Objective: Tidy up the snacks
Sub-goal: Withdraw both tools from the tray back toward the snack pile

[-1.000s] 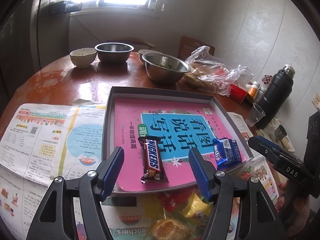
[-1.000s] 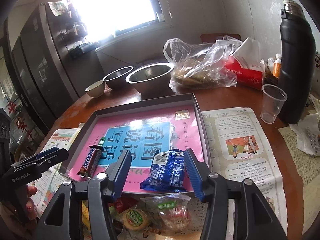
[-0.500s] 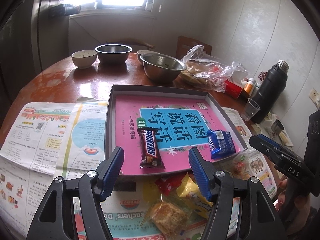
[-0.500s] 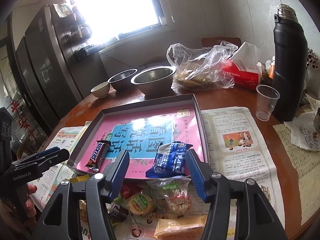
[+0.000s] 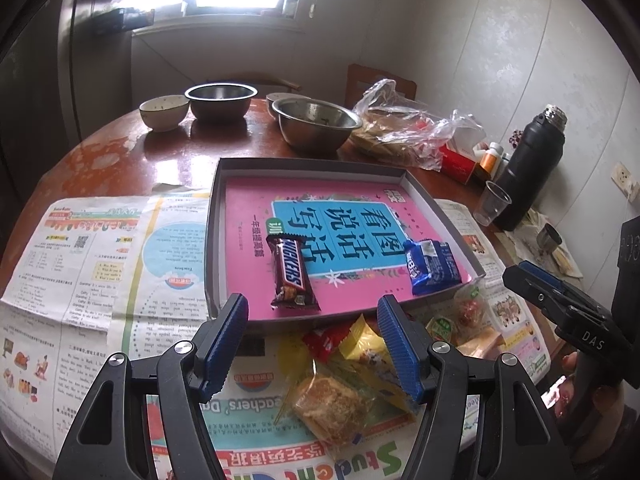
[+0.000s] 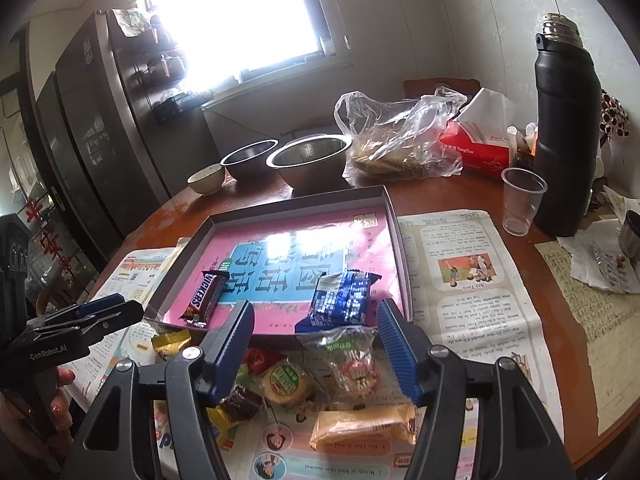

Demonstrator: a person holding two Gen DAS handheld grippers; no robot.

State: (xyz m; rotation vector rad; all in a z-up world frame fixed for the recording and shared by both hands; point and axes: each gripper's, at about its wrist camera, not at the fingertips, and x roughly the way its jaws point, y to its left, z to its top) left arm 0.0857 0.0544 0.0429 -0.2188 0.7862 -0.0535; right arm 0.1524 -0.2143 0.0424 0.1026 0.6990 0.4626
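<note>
A grey shallow box [image 5: 312,168] [image 6: 394,220] with a pink and blue printed bottom lies on the table. In it lie a Snickers bar [image 5: 294,274] [image 6: 206,294] and a blue wafer packet [image 5: 432,266] [image 6: 344,296]. Loose snacks lie on the newspaper in front of the box: an orange-brown cake packet [image 5: 332,404], a yellow packet [image 5: 372,354], a round green-labelled biscuit [image 6: 286,382], a clear red-white candy bag [image 6: 354,360] and an orange packet [image 6: 364,424]. My left gripper [image 5: 312,320] is open and empty above the pile. My right gripper [image 6: 314,326] is open and empty above the pile.
Two steel bowls [image 5: 316,122] [image 5: 220,98] and a small ceramic bowl [image 5: 164,110] stand behind the box. A plastic bag of bread [image 6: 400,140], a red tissue box [image 6: 480,148], a plastic cup [image 6: 522,200] and a black thermos [image 6: 566,132] stand at the right.
Both grippers have drawn back from the box toward the table's near edge, bringing the loose snack pile into view. Both stay open. The Snickers and blue packet lie still in the box.
</note>
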